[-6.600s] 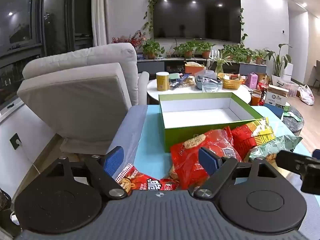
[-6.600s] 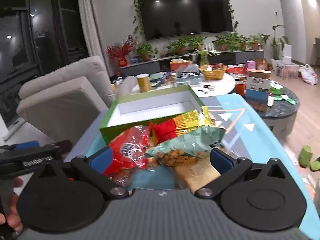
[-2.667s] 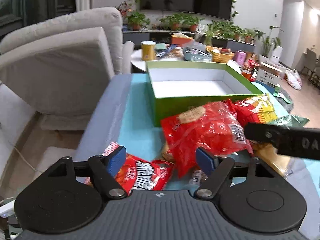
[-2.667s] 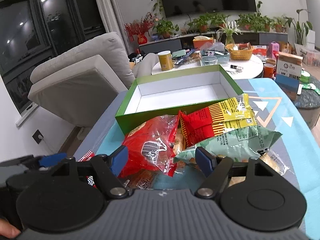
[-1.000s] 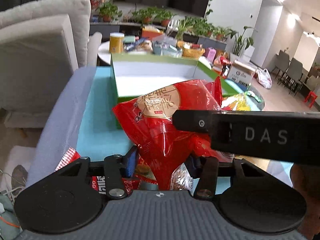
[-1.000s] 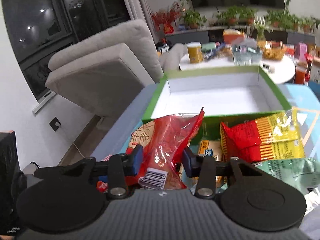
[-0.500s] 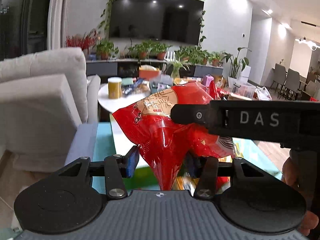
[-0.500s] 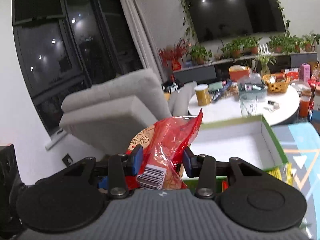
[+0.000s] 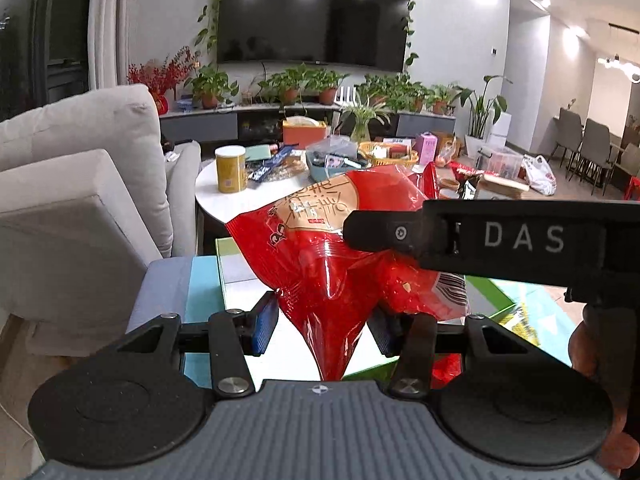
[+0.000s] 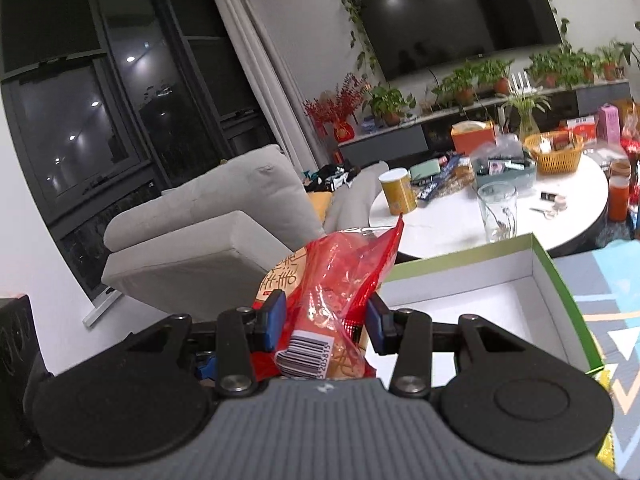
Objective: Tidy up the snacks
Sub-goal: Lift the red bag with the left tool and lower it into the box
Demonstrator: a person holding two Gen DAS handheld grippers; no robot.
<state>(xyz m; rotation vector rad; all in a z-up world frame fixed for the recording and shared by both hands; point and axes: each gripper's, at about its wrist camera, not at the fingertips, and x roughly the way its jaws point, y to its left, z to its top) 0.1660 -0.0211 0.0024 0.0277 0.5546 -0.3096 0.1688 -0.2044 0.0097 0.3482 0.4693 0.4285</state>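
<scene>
Both grippers hold one large red snack bag (image 9: 336, 248) in the air above the green box (image 9: 486, 286). My left gripper (image 9: 324, 326) is shut on the bag's lower end. Across the left wrist view, the black body of the right gripper (image 9: 500, 240) reaches in from the right. In the right wrist view my right gripper (image 10: 324, 326) is shut on the red bag (image 10: 332, 292) near its barcode end. The green box (image 10: 560, 280) with its white inside lies open below and to the right. The other snacks are mostly hidden under the bag.
A grey sofa (image 9: 80, 184) stands at the left. Behind the box is a round white table (image 10: 540, 216) with a yellow can (image 10: 396, 192), a glass (image 10: 498, 212) and a basket (image 10: 554, 152). A hand (image 9: 592, 352) holds the right gripper. The blue mat (image 10: 616, 292) lies at right.
Both grippers have lifted the red bag off the snack pile and carried it up over the box. The pile has dropped out of view beneath it.
</scene>
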